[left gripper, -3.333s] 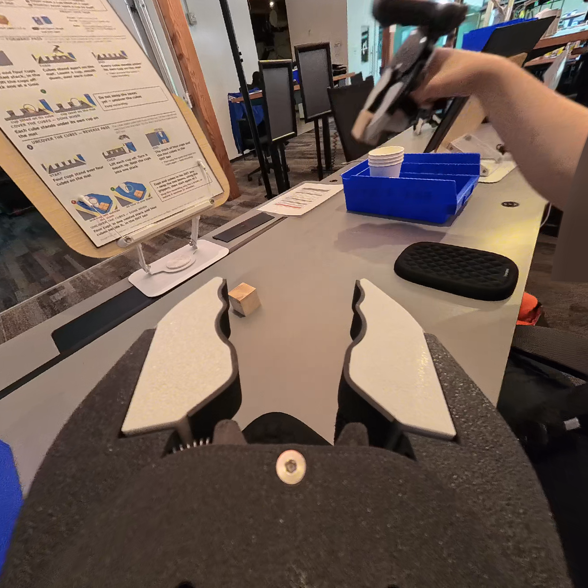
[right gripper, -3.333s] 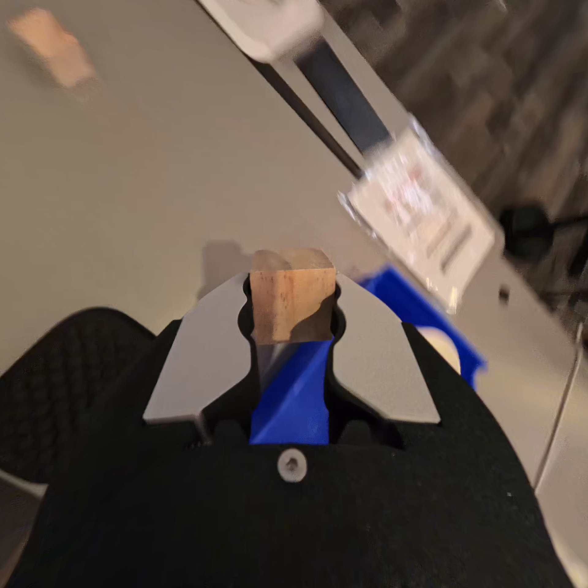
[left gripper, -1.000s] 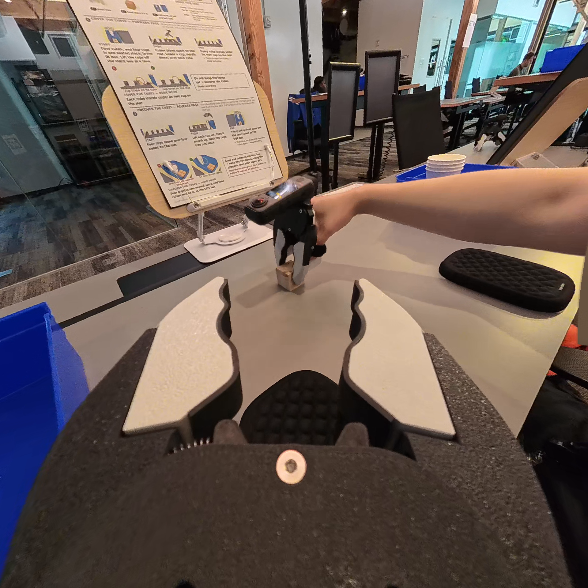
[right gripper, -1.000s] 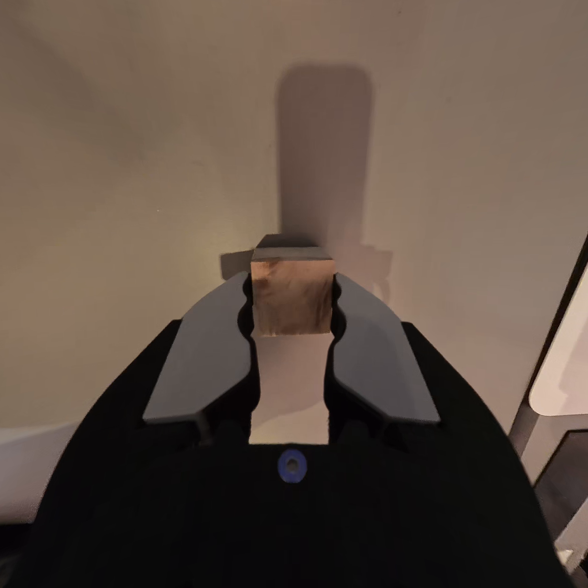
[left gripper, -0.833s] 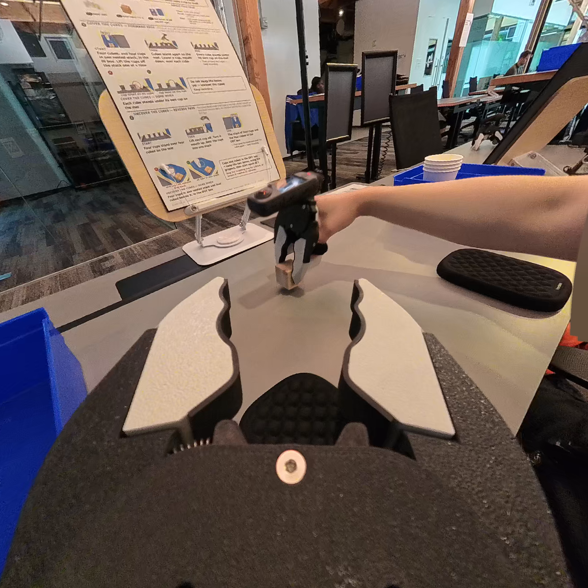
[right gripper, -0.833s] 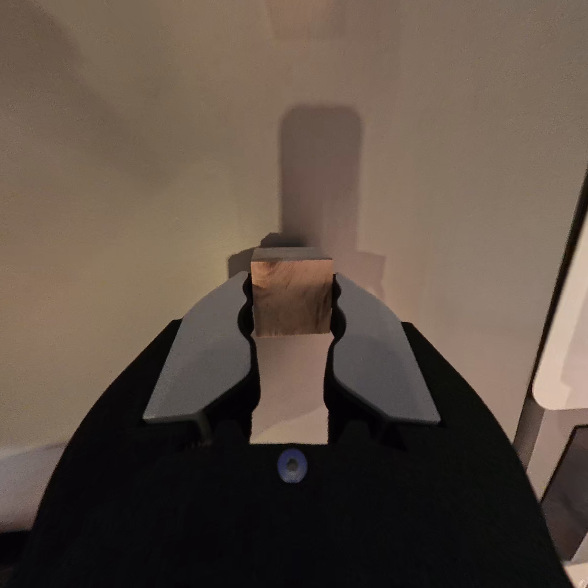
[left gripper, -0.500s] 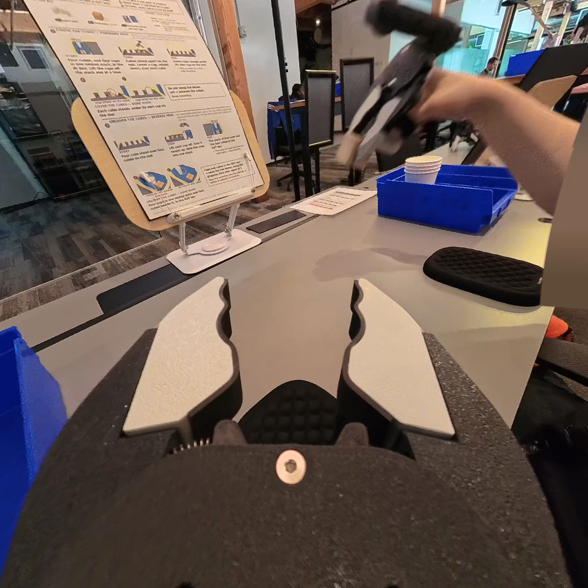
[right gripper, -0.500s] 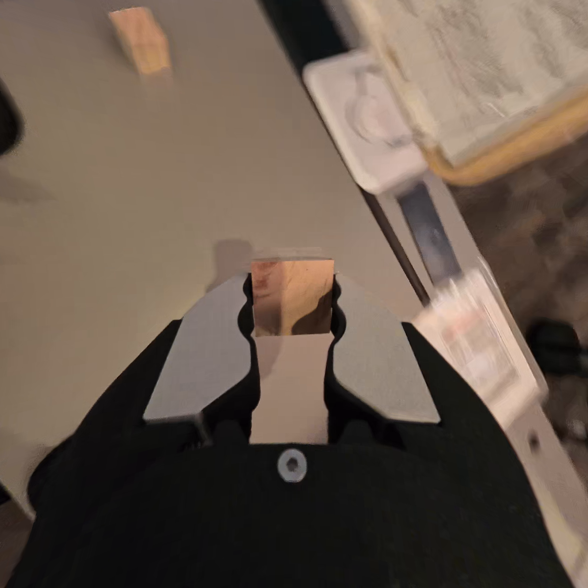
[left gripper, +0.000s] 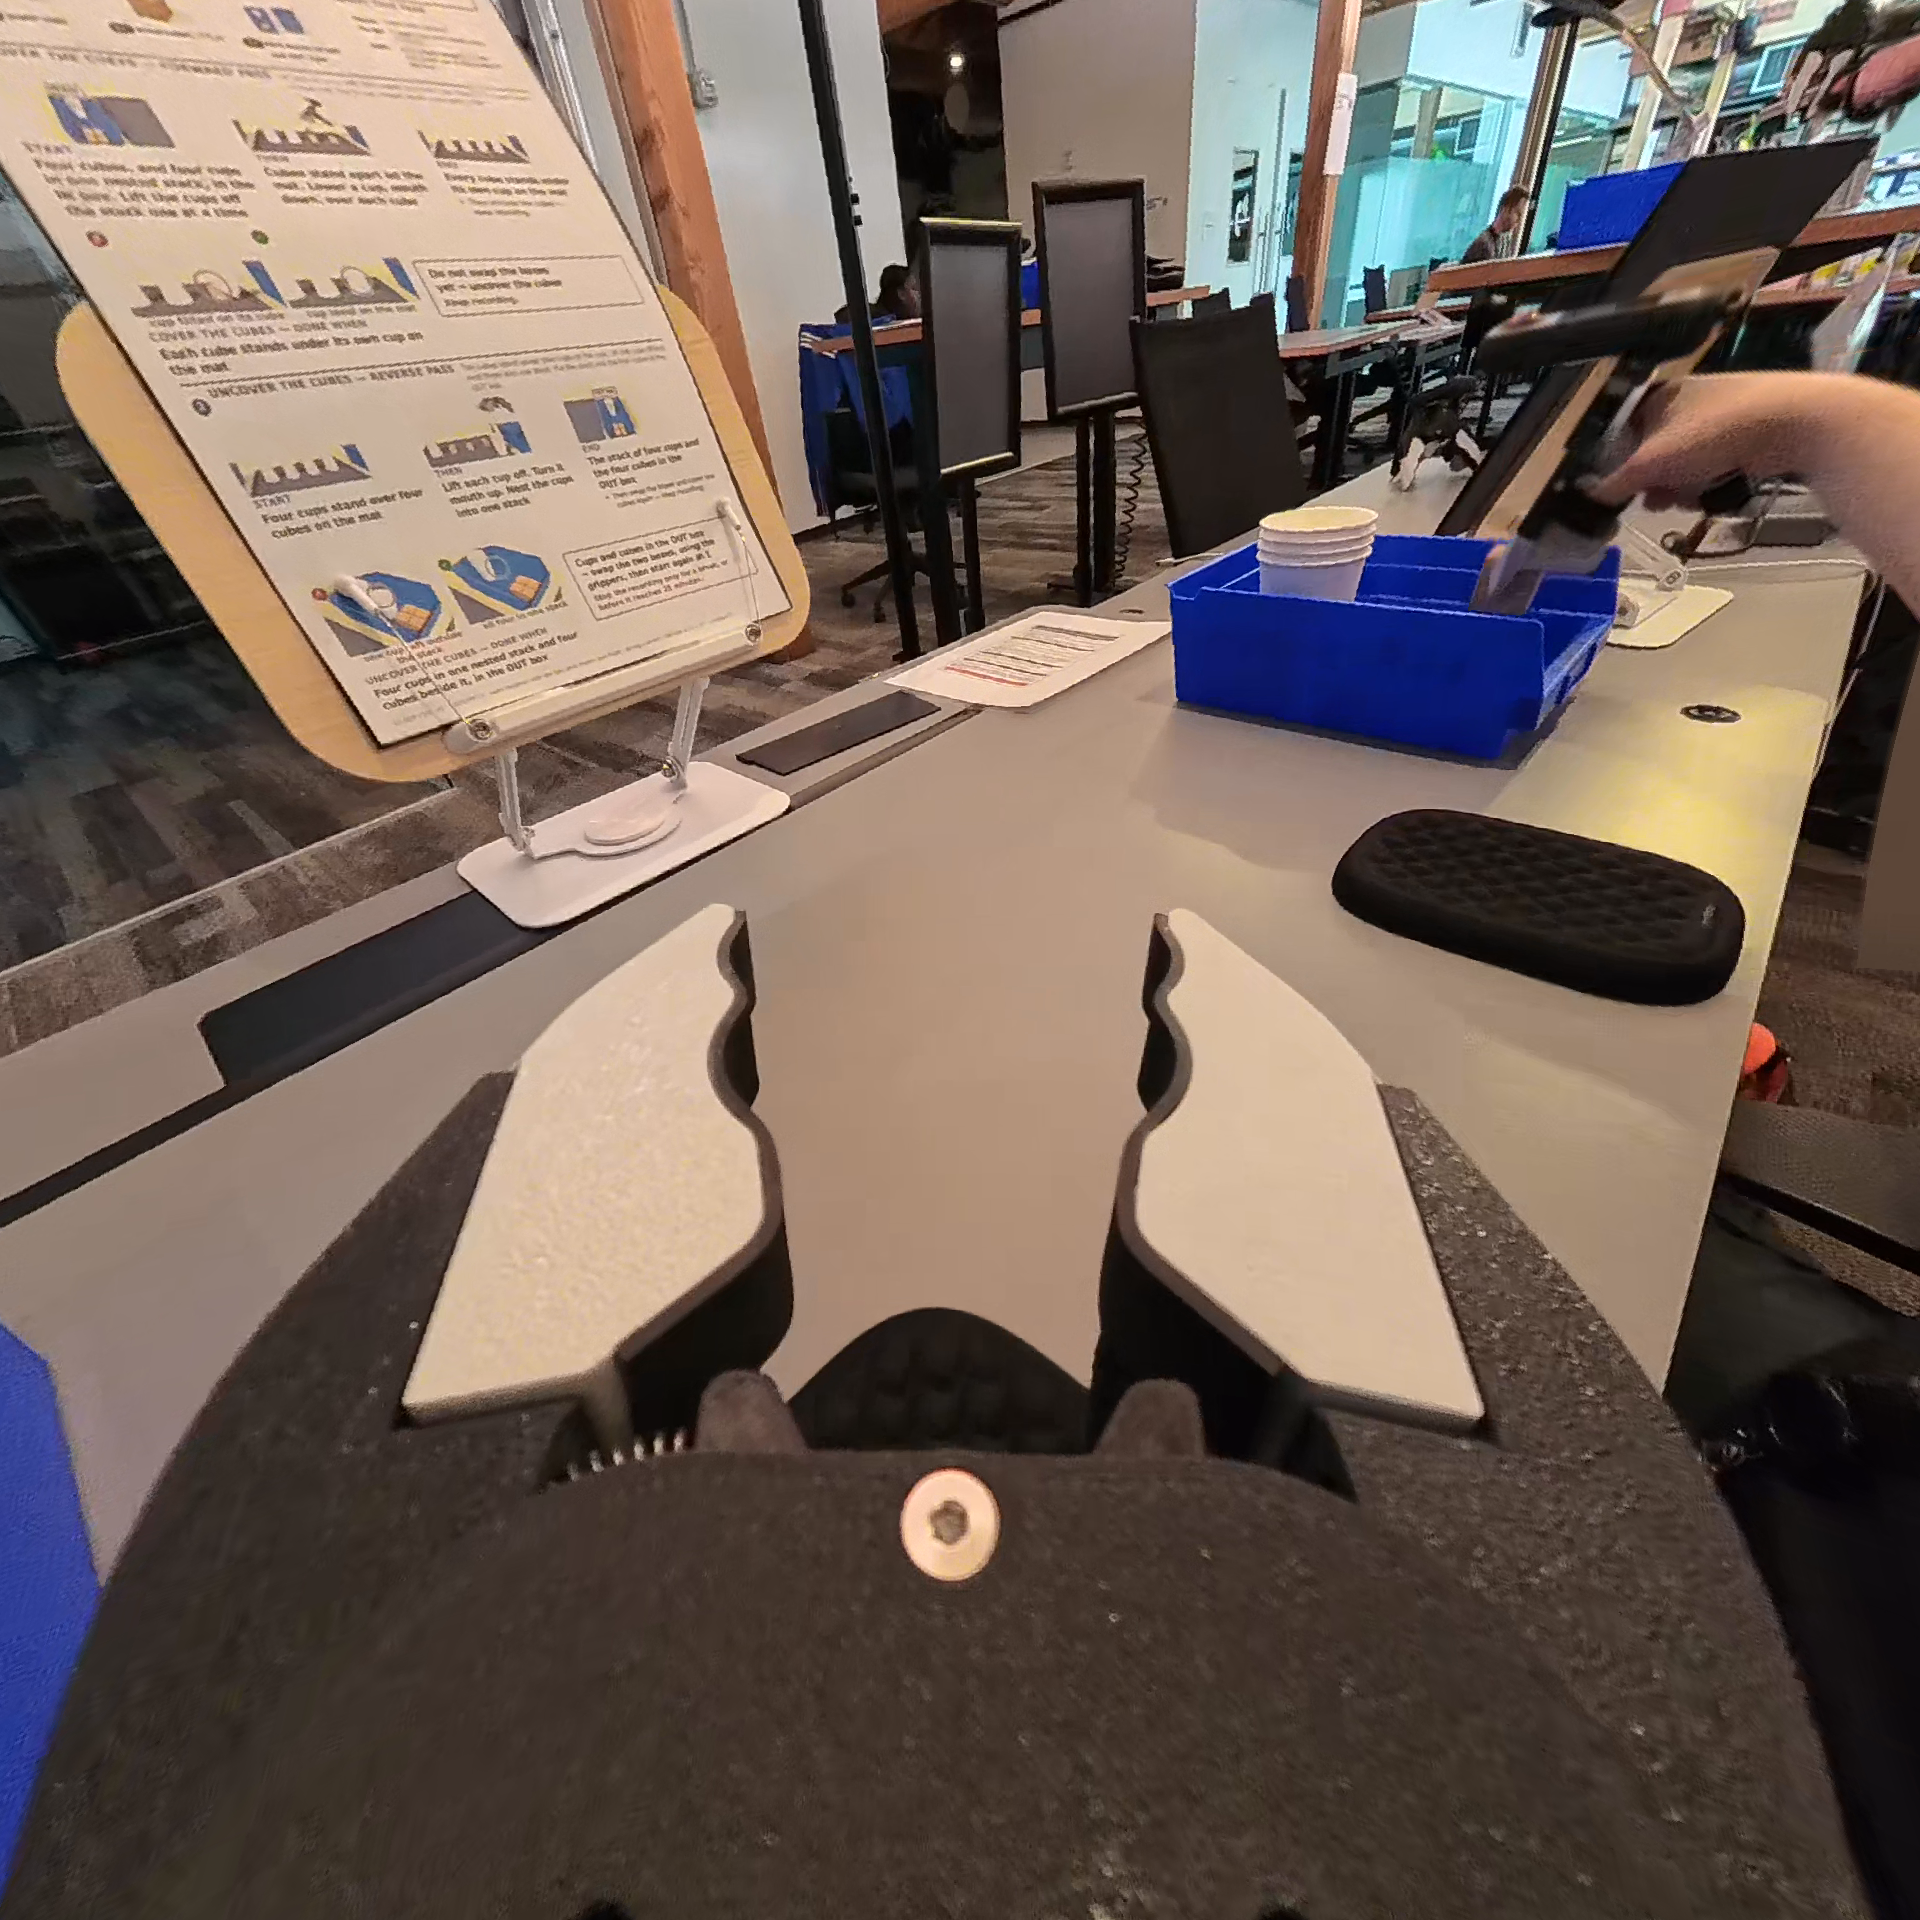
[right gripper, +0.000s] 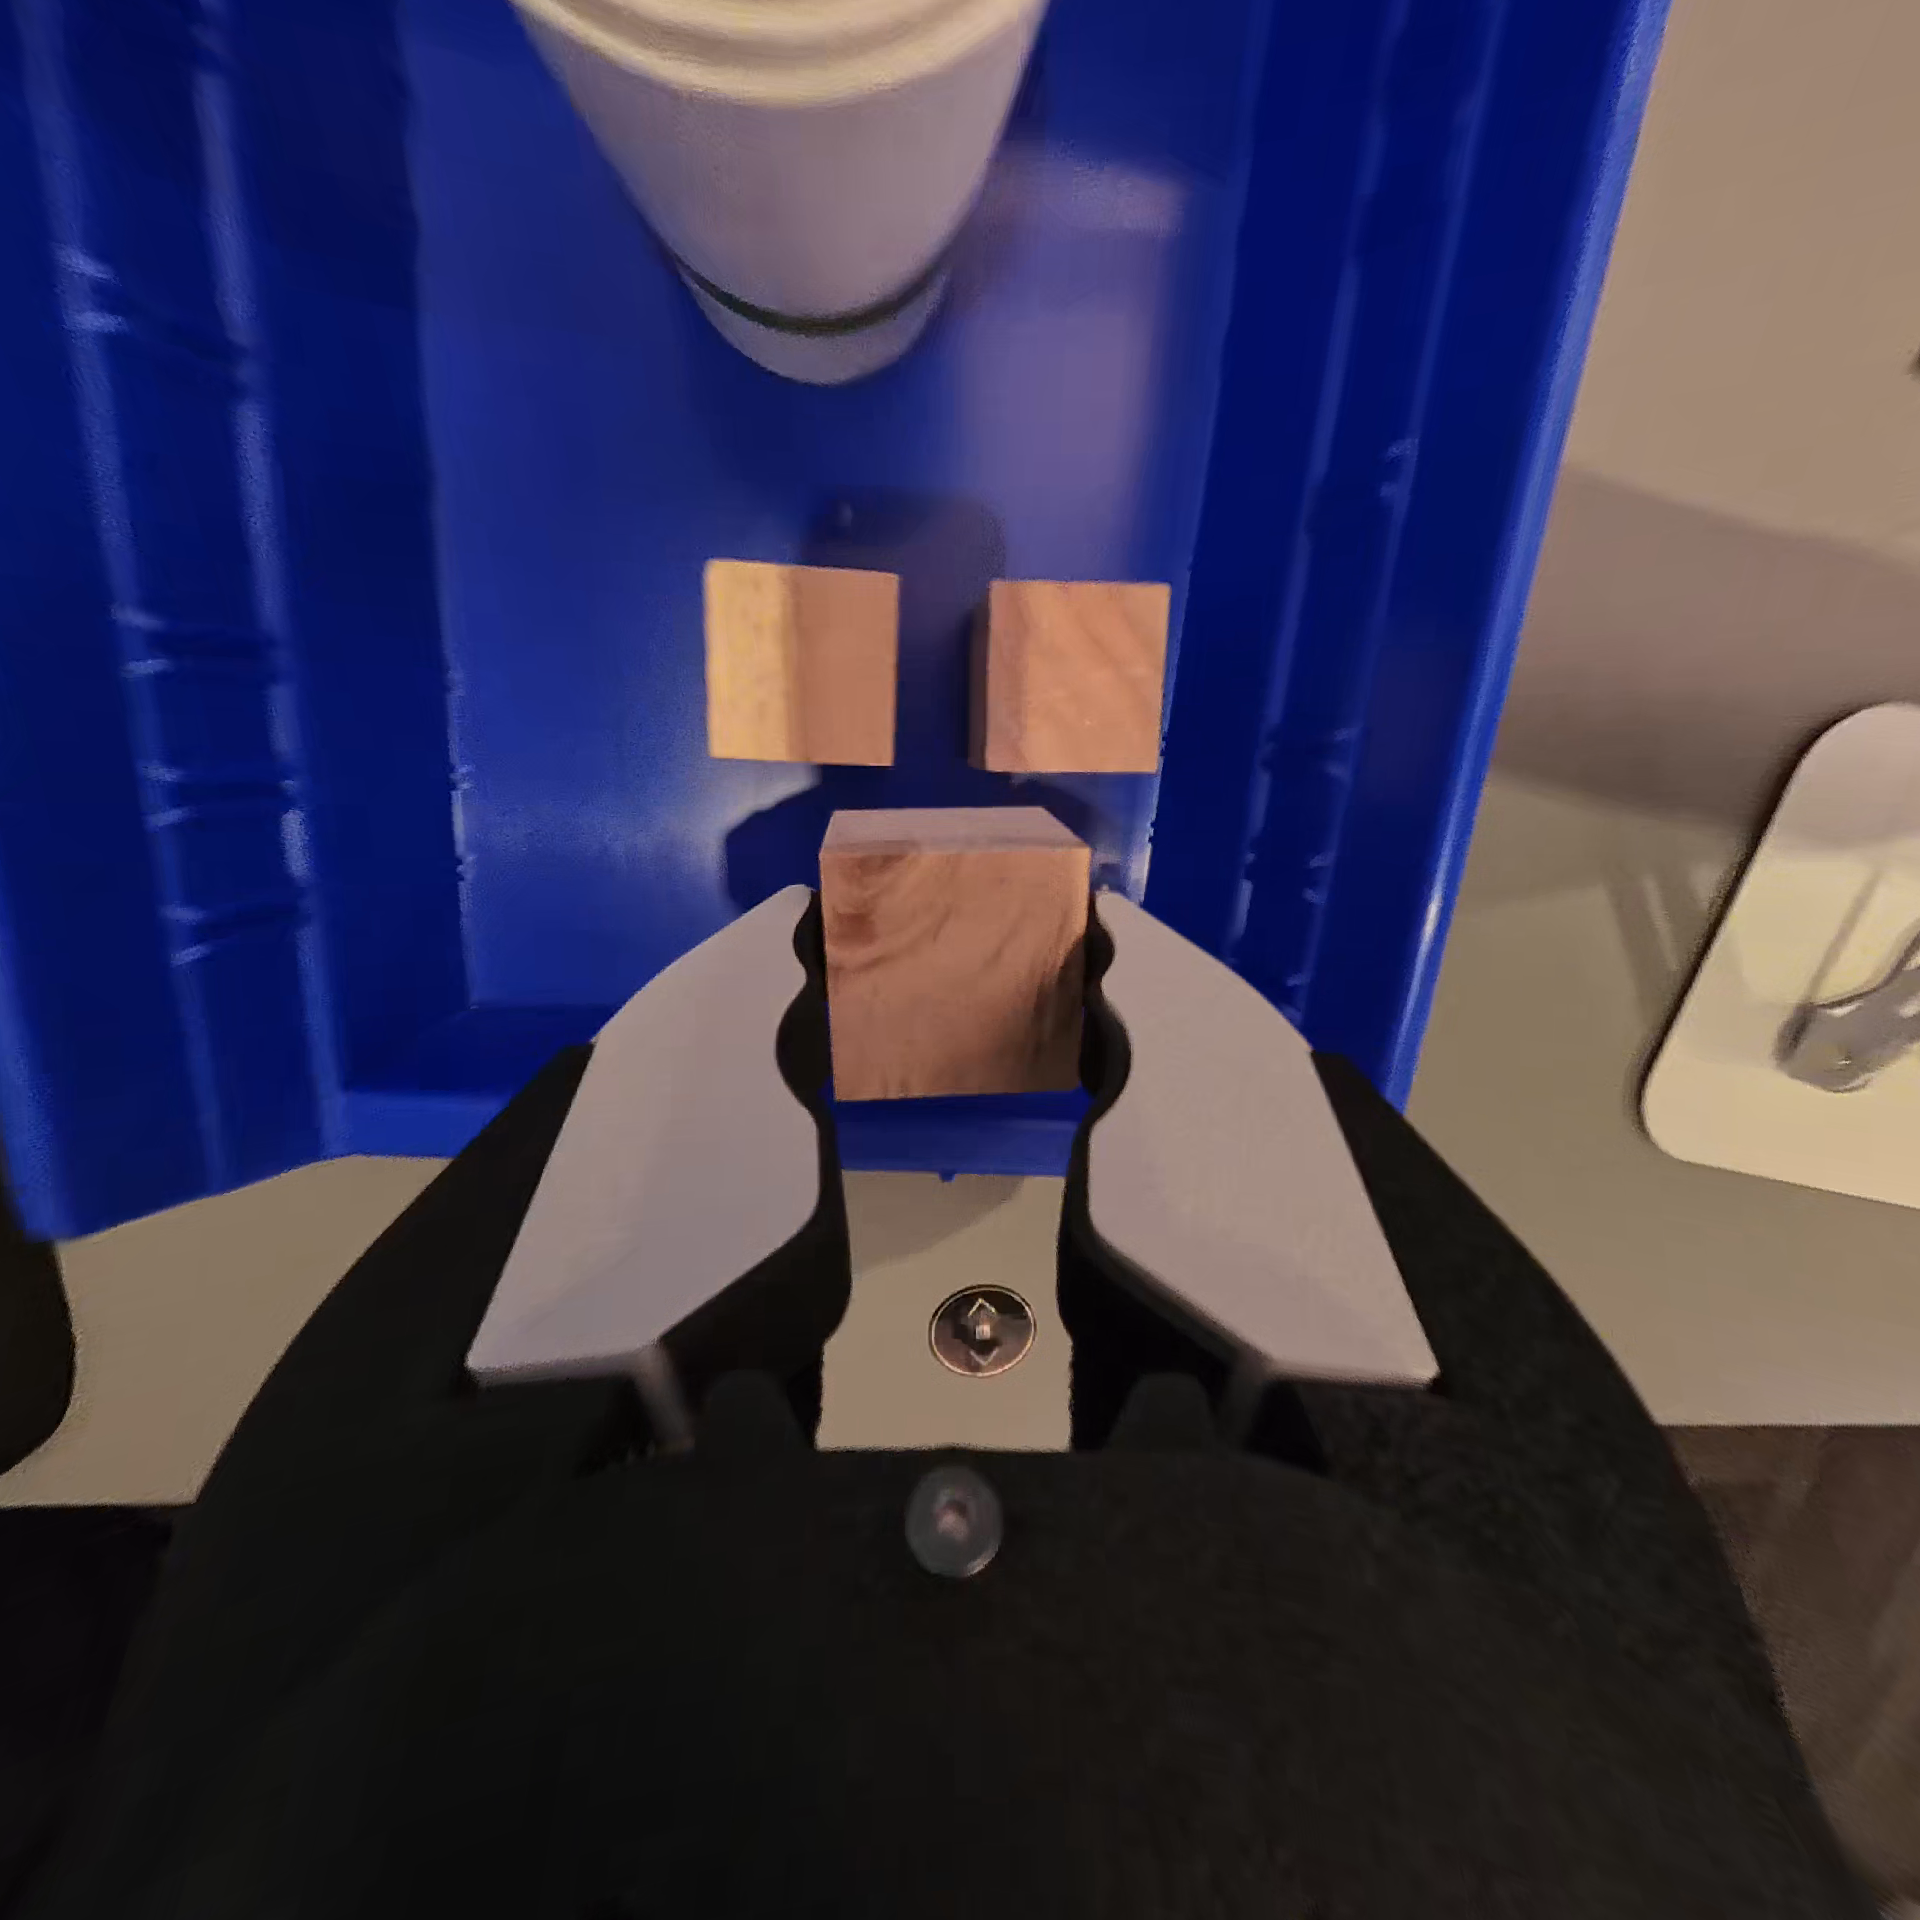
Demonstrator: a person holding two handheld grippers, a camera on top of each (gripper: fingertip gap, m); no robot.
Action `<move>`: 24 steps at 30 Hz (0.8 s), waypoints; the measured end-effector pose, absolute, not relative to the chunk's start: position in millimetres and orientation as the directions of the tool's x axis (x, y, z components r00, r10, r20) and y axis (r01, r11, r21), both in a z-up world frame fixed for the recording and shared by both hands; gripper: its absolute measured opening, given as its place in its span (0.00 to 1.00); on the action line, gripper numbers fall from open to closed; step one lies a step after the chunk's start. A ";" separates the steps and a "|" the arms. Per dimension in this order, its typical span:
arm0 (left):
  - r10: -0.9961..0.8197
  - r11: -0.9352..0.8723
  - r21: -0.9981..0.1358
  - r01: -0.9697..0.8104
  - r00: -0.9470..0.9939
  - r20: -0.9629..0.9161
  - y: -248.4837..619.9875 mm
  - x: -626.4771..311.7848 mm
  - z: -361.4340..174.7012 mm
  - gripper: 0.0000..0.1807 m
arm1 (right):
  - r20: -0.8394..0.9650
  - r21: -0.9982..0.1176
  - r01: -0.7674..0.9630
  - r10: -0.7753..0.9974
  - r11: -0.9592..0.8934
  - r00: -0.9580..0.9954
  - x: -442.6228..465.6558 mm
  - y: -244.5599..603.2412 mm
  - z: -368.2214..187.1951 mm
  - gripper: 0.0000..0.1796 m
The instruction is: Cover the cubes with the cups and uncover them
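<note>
My right gripper (right gripper: 954,914) is shut on a wooden cube (right gripper: 956,966) and holds it over the near end of a blue bin (right gripper: 260,644). Two more wooden cubes (right gripper: 800,675) (right gripper: 1075,675) lie side by side on the bin floor just beyond it. A stack of white paper cups (right gripper: 800,156) stands at the bin's far end. In the left wrist view the right gripper (left gripper: 1527,571) reaches into the blue bin (left gripper: 1371,665) beside the cup stack (left gripper: 1314,551). My left gripper (left gripper: 945,956) is open and empty above the grey table (left gripper: 935,862).
A black wrist pad (left gripper: 1538,904) lies on the table to the right. An instruction board on a white stand (left gripper: 623,831) stands at the left back. A paper sheet (left gripper: 1029,655) lies left of the bin. Another blue bin's edge (left gripper: 31,1558) shows at my near left.
The right gripper has carried its cube from above the bare table to over the blue bin. The left gripper has stayed open and turned slightly.
</note>
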State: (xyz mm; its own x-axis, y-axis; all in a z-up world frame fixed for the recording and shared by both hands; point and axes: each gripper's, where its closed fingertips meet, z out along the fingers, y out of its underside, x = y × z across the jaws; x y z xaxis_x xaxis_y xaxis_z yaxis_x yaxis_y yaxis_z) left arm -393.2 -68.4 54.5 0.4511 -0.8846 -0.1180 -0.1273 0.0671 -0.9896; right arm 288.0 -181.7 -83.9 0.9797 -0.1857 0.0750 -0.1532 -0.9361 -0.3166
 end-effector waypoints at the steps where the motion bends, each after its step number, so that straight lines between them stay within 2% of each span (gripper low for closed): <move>1: -0.884 0.070 -0.989 -0.132 0.451 -0.123 -68.8 -392.1 55.7 0.40 | 0.070 -0.302 -0.169 -0.199 -0.938 0.978 292.1 -183.5 -92.6 0.25; 7: -0.879 0.087 -0.984 -0.154 0.453 -0.148 -74.6 -389.9 60.2 0.40 | 0.082 -0.173 -0.208 -0.224 -0.963 0.971 302.7 -191.9 -129.0 0.25; 12: -0.874 0.084 -0.983 -0.162 0.462 -0.151 -74.4 -391.6 59.9 0.40 | 0.101 -0.115 -0.212 -0.223 -0.971 0.969 306.5 -196.4 -144.4 0.25; 24: -0.875 0.079 -0.986 -0.150 0.463 -0.140 -72.8 -395.5 57.0 0.40 | 0.097 -0.097 -0.243 -0.252 -0.965 0.963 309.5 -198.8 -144.7 0.26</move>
State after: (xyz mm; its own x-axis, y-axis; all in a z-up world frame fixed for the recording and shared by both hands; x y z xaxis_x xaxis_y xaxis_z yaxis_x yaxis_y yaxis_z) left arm -395.5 -72.8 57.0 0.4634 -0.8750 -0.1403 -0.1498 0.0787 -0.9856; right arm 309.5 -198.8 -144.7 0.9628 -0.2522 0.0974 -0.2430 -0.9651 -0.0973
